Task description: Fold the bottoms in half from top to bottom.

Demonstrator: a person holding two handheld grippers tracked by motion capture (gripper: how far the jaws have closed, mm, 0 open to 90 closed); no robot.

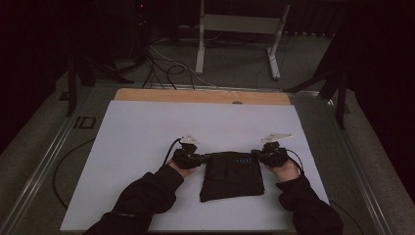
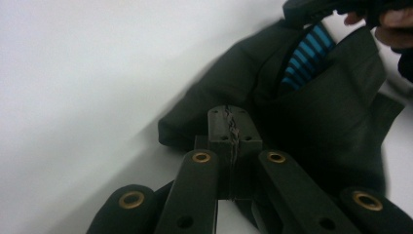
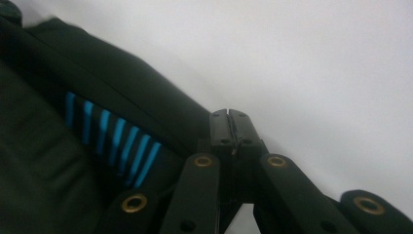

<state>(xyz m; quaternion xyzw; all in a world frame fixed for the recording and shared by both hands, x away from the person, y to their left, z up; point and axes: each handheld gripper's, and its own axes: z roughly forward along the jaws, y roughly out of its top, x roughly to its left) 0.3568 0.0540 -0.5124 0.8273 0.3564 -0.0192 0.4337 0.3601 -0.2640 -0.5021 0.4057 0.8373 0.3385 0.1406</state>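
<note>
1. The white table (image 1: 147, 147) lies under me; a folded black garment (image 1: 232, 182) with blue stripes (image 2: 304, 53) rests on its near middle.
2. My left gripper (image 1: 199, 158) pinches the garment's far left corner, jaws pressed together on the fabric.
3. My right gripper (image 1: 255, 155) clamps the garment's far right corner, jaws tight together on its edge.
</note>
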